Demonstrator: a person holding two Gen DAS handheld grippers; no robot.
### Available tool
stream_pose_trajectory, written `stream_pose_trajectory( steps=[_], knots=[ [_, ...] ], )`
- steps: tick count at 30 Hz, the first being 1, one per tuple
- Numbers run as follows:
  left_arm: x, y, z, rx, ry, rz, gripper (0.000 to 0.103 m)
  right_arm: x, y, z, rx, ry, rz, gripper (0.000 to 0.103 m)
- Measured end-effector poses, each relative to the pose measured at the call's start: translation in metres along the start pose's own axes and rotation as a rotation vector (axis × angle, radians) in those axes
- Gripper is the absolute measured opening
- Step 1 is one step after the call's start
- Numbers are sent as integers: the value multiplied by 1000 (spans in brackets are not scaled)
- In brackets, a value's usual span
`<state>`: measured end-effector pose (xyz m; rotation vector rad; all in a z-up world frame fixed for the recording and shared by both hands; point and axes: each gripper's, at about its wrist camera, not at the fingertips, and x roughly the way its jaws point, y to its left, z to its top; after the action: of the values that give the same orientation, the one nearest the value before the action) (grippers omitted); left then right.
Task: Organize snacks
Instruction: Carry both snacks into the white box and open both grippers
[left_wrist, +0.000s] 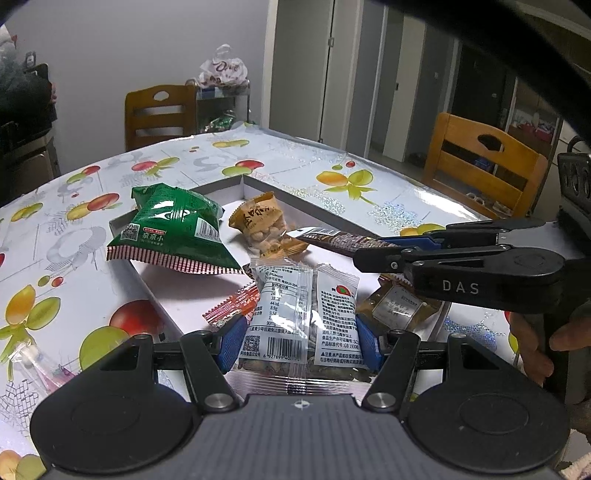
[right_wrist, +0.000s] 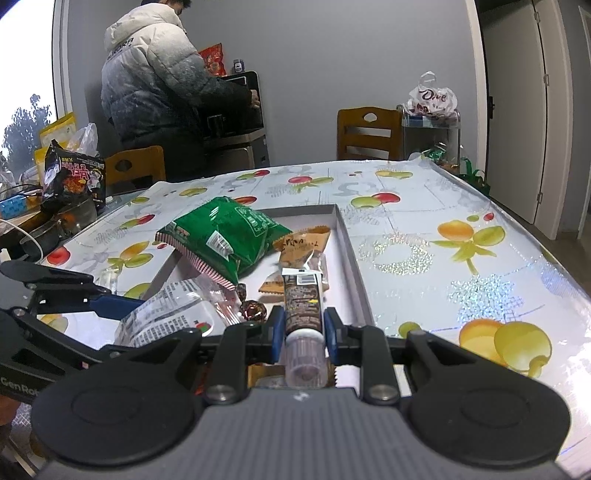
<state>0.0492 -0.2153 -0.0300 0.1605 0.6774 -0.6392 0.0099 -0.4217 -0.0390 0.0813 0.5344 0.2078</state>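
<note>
Item: clear seed packet (left_wrist: 301, 314), clamped in our left gripper (left_wrist: 301, 345) over the near end of the shallow white box (right_wrist: 347, 236). Item: brown stick snack (right_wrist: 303, 306), pinched in our right gripper (right_wrist: 303, 332), also above the box. Step, as we judge: placing. Next: lower, release into bare floor. Box holds green bag (left_wrist: 173, 229), orange peanut packet (left_wrist: 264, 225), wrapped candies.

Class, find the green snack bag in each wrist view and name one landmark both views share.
Left wrist view: green snack bag lies left of centre, over the white tray's left rim.
Right wrist view: green snack bag lies at centre, slightly left.
Shared landmark: the orange peanut packet beside it.
</note>
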Motion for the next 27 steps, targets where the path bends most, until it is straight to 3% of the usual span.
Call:
stream_pose_trajectory(
  steps=[9,17,19,22,27],
  knots=[
    [-1,1,-1,-4,-4,-6,64,4,1,1,8,7,-2,22],
    [-8,2,-1,-5,-36,0,81,0,1,3,29,-2,2,26],
    [-11,4,-1,-11,-43,-1,83,-4,2,6,33,-19,0,47],
    [-18,7,-1,-19,-65,4,92,-12,5,9,31,-54,3,67],
    [-34,17,1,-25,-110,34,98,-18,12,14,22,-71,12,73]
  ],
)
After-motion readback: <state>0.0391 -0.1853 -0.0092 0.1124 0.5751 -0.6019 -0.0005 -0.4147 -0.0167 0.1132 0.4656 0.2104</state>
